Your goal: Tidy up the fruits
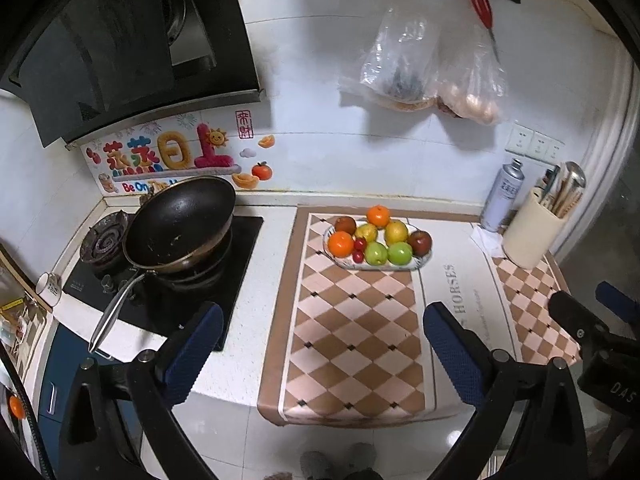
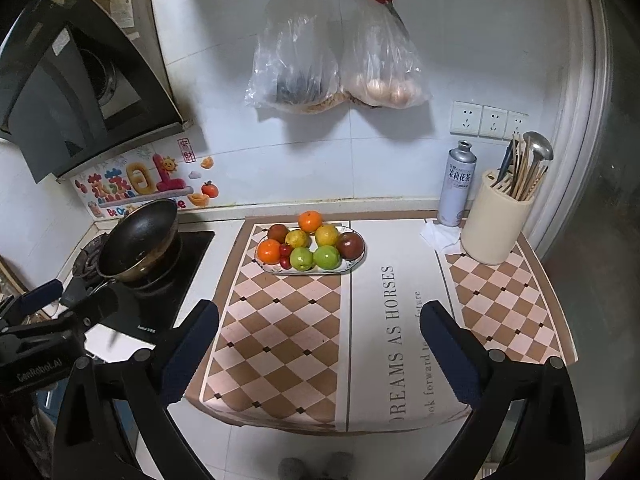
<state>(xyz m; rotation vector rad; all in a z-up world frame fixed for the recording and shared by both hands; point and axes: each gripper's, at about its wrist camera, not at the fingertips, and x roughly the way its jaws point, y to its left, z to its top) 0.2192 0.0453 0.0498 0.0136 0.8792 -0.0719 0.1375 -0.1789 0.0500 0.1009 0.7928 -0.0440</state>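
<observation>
I'm holding both the left gripper and right gripper gaping, empty, short of the fruit plate. Fruit looking round, slick; I'm planning to pinch each across its middle.

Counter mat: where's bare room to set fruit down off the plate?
Free: the checkered mat between the plate and the counter's near edge, and the white lettered strip right of it. Crowded: the plate itself, and the back right corner with utensil holder, can and tissue.
</observation>
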